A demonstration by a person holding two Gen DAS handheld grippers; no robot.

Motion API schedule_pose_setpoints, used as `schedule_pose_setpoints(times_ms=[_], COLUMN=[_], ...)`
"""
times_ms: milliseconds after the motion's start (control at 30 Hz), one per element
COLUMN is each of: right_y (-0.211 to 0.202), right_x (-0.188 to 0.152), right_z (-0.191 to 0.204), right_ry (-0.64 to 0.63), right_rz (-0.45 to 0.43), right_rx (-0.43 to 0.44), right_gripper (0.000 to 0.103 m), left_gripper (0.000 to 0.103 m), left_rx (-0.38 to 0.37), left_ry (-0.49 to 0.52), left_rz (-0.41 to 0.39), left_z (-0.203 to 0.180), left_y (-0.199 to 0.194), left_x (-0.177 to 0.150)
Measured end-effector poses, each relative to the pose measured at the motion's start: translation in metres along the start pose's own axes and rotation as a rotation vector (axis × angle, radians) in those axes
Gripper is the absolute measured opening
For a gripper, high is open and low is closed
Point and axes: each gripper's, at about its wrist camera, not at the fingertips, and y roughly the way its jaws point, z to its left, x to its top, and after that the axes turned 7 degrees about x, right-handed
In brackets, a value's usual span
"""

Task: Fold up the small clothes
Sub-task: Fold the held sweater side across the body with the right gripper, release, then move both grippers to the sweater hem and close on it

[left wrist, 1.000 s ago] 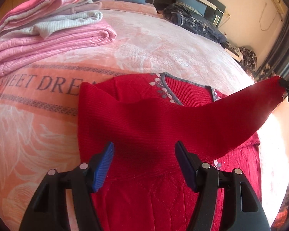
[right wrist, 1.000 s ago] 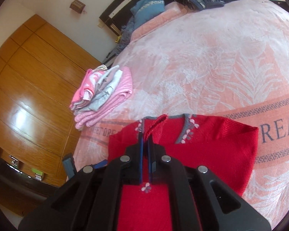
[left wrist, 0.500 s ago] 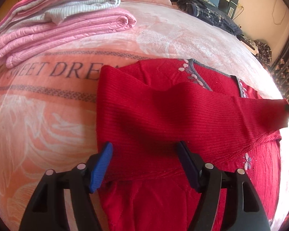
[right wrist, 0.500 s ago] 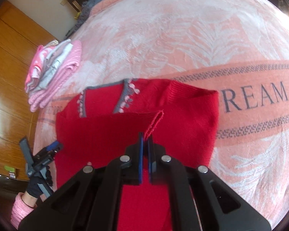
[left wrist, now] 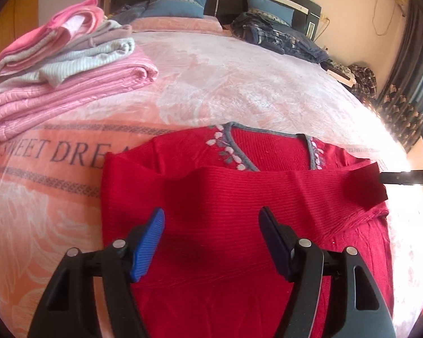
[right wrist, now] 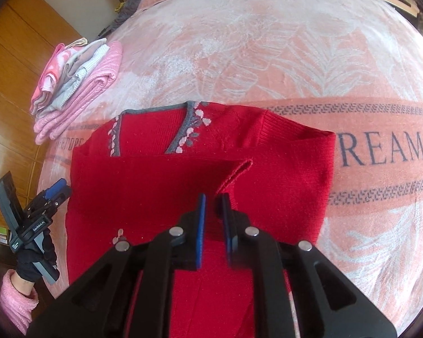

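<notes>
A red knit sweater (left wrist: 211, 253) (right wrist: 143, 191) with a grey flowered neckline lies flat on the pink blanket (left wrist: 239, 84). One sleeve (left wrist: 268, 188) is folded straight across its chest. Its cuff (right wrist: 235, 174) ends right at the tips of my right gripper (right wrist: 213, 195), whose jaws stand slightly apart with red knit showing between them. In the left wrist view the right gripper (left wrist: 383, 178) is a dark bar at the sleeve's end. Over the sweater's lower body my left gripper (left wrist: 211, 211) (right wrist: 56, 191) hangs wide open with nothing in it.
A stack of folded pink and grey clothes (left wrist: 56, 84) (right wrist: 76, 84) sits on the bed to the left of the sweater. Dark crumpled clothes (left wrist: 282, 36) and blue pillows lie at the headboard. A gloved hand with a pink cuff (right wrist: 14, 293) holds the left gripper beside a wooden wardrobe.
The right gripper brought the sleeve down and across the chest until it lay flat, then its jaws parted a little. The left gripper drew back slightly and stayed open.
</notes>
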Motion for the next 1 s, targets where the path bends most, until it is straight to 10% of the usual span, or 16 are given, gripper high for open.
schedule_pose_setpoints(times_ms=[333,1000], right_y=[0.020,0.006], right_x=[-0.014,-0.026], right_z=[-0.029,-0.019], right_ry=[0.037,-0.001], right_rz=[0.057,0.009], right_rx=[-0.114,-0.034], right_gripper=[0.012,0.020], left_gripper=[0.075,0.079], left_rx=[0.076,0.113], left_ry=[-0.048,-0.080], left_rz=[0.111,0.014], left_z=[0.008,0.029], left_y=[0.048,0.020], left_x=[-0.011,-0.009])
